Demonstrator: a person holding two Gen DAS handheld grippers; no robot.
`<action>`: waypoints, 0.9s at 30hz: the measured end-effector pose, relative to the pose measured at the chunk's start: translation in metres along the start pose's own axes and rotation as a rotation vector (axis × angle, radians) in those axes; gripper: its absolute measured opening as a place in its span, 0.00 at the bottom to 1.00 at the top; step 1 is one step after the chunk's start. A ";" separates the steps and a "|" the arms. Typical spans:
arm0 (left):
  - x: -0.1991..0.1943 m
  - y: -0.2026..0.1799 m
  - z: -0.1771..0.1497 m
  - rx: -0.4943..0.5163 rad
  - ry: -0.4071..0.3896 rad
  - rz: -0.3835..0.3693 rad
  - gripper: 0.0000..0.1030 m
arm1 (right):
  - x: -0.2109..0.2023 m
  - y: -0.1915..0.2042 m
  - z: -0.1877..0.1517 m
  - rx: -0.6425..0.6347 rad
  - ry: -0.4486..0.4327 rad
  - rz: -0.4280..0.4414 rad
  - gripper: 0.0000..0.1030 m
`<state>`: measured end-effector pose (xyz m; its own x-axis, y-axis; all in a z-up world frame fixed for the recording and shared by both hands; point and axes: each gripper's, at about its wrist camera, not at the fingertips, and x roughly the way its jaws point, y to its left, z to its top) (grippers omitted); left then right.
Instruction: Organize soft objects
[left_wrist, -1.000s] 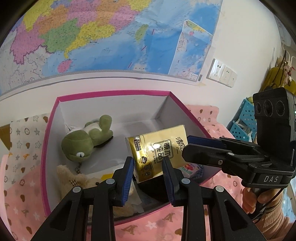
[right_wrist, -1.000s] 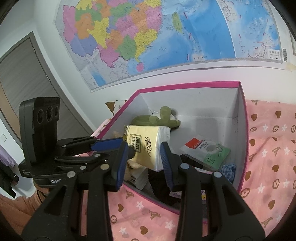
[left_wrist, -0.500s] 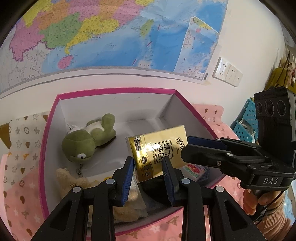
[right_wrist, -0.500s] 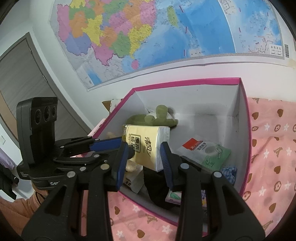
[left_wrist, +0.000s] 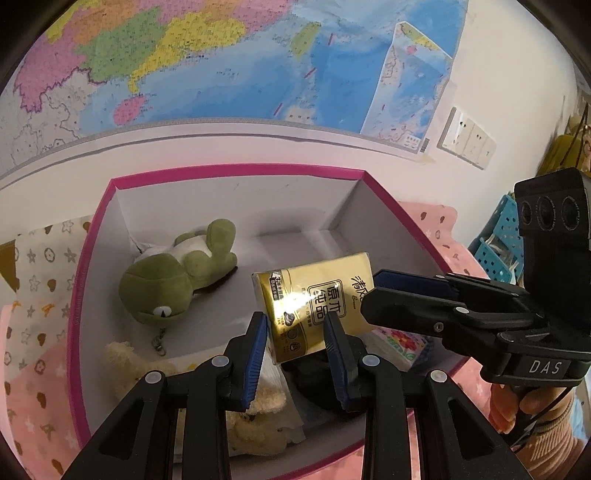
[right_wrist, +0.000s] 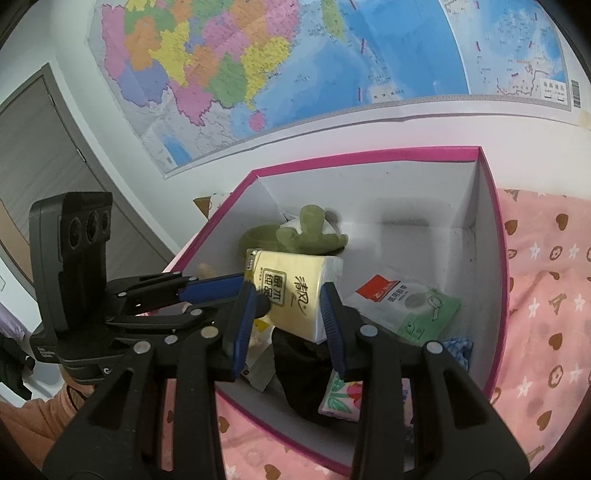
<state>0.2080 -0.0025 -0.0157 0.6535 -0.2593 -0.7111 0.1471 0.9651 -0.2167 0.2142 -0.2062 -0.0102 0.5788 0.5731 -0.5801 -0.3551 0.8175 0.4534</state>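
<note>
A gold-wrapped tissue pack (left_wrist: 317, 295) (right_wrist: 291, 291) hangs tilted over an open white box with a pink rim (left_wrist: 236, 170) (right_wrist: 369, 157). My left gripper (left_wrist: 295, 321) (right_wrist: 236, 291) is shut on one end of the pack. The right gripper (right_wrist: 289, 295) (left_wrist: 376, 291) is shut on the other end. Inside the box lie a green frog plush (left_wrist: 173, 273) (right_wrist: 295, 240), a beige teddy bear (left_wrist: 258, 406), a dark cloth (right_wrist: 295, 354), a red, white and green mask packet (right_wrist: 402, 306) and a floral packet (right_wrist: 340, 398).
The box rests on a pink patterned bedsheet (right_wrist: 546, 332) against a wall with a large map (left_wrist: 221, 66). Wall sockets (left_wrist: 469, 138) and blue plastic baskets (left_wrist: 495, 251) are to the right. A grey door (right_wrist: 40, 155) is at the left. A person's hand (left_wrist: 517, 406) holds the right gripper.
Both grippers, with the pack still held between them, have drifted slightly forward and down over the box. Neither grip has changed.
</note>
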 end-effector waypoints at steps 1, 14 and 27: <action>0.001 0.000 0.000 0.000 0.001 0.002 0.30 | 0.001 -0.001 0.000 0.001 0.001 -0.002 0.38; 0.012 0.004 0.004 -0.010 0.021 0.008 0.30 | 0.011 -0.004 0.004 0.003 0.017 -0.037 0.38; 0.007 0.007 -0.003 -0.025 -0.002 0.027 0.44 | 0.004 -0.005 -0.003 0.000 -0.002 -0.078 0.43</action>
<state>0.2112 0.0029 -0.0241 0.6584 -0.2330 -0.7157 0.1105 0.9705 -0.2144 0.2159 -0.2076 -0.0165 0.6062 0.5077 -0.6122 -0.3087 0.8596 0.4072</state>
